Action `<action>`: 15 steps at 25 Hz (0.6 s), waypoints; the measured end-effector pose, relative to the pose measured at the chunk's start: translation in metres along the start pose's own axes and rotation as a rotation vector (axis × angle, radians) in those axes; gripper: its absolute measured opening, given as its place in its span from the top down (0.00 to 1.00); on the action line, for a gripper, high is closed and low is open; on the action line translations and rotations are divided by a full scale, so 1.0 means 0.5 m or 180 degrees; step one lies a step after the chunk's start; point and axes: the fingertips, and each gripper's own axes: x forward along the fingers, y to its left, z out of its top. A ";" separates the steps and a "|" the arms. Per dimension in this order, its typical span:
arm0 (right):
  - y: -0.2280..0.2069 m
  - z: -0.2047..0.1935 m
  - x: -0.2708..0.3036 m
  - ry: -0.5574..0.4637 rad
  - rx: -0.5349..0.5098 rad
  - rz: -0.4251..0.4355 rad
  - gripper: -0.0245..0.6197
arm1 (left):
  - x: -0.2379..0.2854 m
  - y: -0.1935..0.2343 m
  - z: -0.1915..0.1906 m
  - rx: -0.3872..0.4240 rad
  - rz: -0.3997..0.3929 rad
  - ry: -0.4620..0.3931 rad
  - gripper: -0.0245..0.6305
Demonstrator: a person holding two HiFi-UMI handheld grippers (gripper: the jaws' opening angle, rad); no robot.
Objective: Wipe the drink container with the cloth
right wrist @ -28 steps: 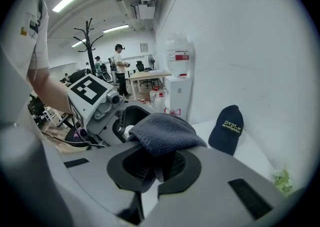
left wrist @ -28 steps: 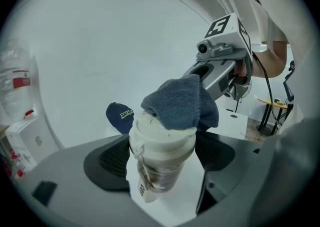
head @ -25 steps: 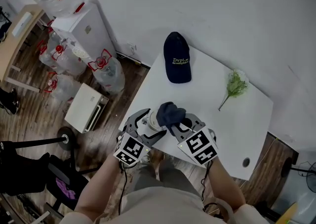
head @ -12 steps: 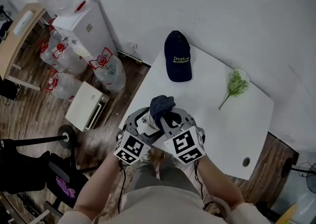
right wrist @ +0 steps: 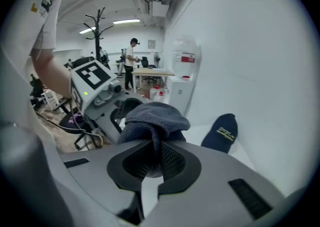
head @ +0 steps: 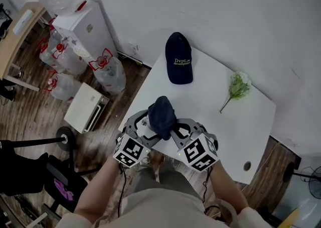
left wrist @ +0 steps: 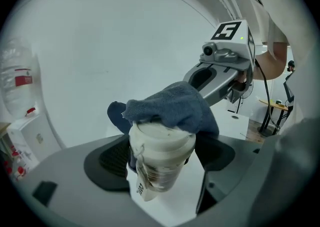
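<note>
While tight in left tool (head: 142,128), drink container (left wrist: 161,158) under cloth (left wrist: 172,108) pinched by right tool (right wrist: 151,163).

Bright, even ceiling light; soft shadows; strong fisheye distortion at gripper-view edges.

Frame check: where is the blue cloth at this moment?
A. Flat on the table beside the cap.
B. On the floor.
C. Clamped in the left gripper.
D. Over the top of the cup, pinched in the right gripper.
D: the cloth drapes over the lid of the cup, which the left gripper clamps, while the right gripper pinches the cloth.
</note>
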 end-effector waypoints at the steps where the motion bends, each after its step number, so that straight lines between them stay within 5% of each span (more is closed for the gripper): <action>1: -0.018 -0.009 0.003 0.0037 0.0018 -0.0145 0.90 | 0.000 0.000 0.000 -0.0003 0.0005 -0.0012 0.33; 7: -0.081 -0.009 0.033 -0.0044 0.0142 -0.0662 0.90 | 0.001 0.000 0.000 -0.0049 0.0066 0.0003 0.33; 15: -0.096 0.035 0.033 -0.0350 0.0322 -0.0769 0.90 | -0.001 -0.001 -0.002 -0.0080 0.0142 0.0041 0.33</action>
